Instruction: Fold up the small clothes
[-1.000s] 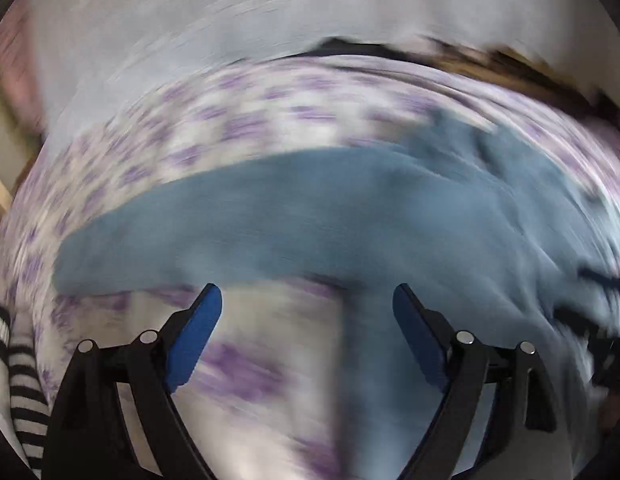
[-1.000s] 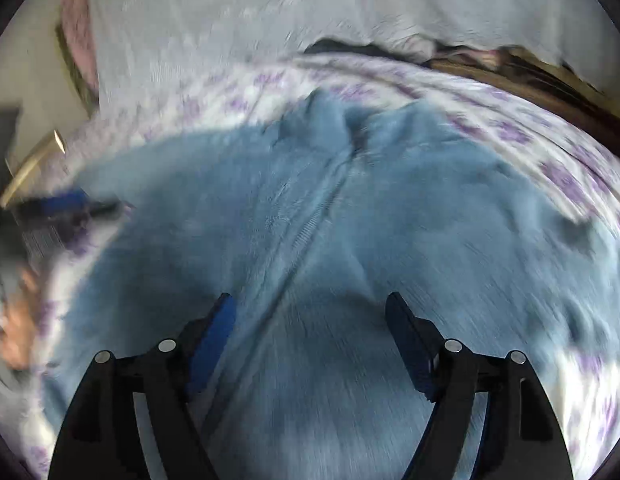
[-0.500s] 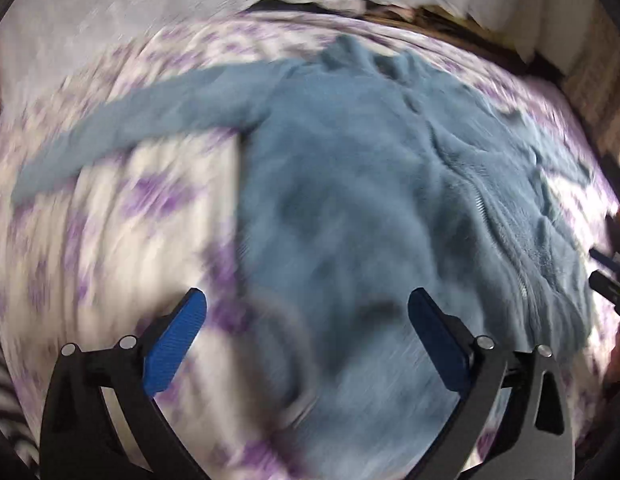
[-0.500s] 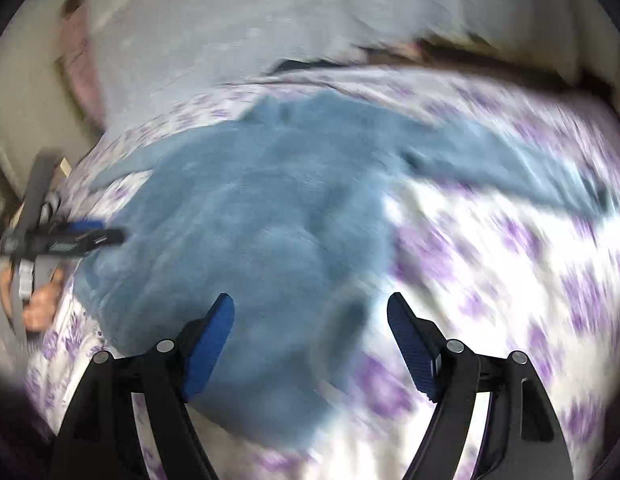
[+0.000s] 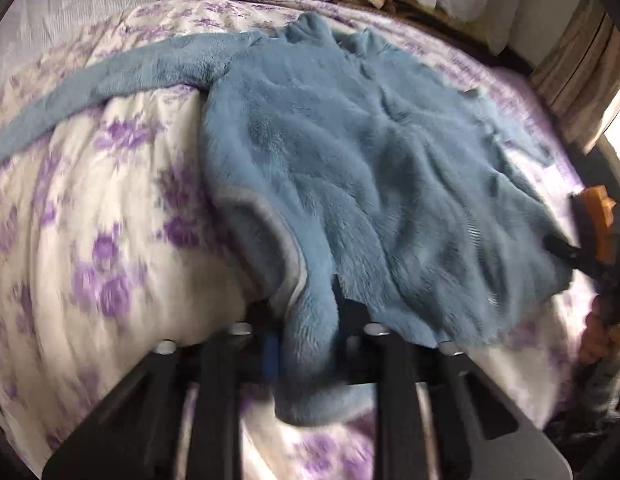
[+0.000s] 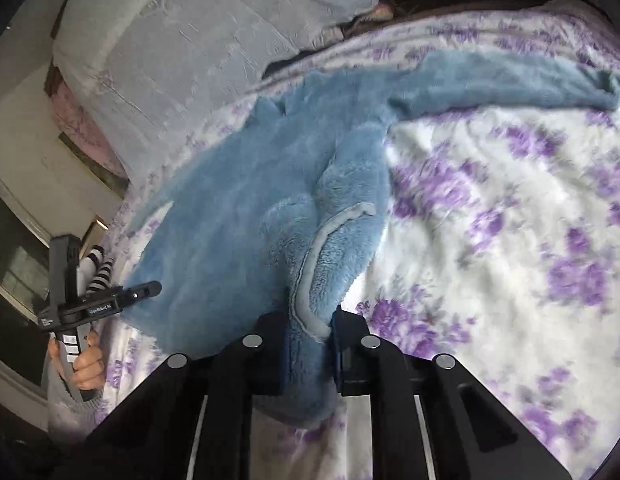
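Both tongs, left gripper [image 5: 306, 354] and right gripper [image 6: 308, 354], have just clenched onto the jacket [image 5: 350, 168] hem at the bed's [image 6: 510, 240] near edge; the soft, floppy fleece is best held by its corners.

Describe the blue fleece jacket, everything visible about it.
The blue fleece jacket is plush and fuzzy, with a grey-trimmed hem, a front zipper and a small collar. It lies spread on the purple-flowered bedspread, sleeves stretched out to both sides. The left gripper and right gripper have just closed on its two bottom hem corners, bunching the fabric.
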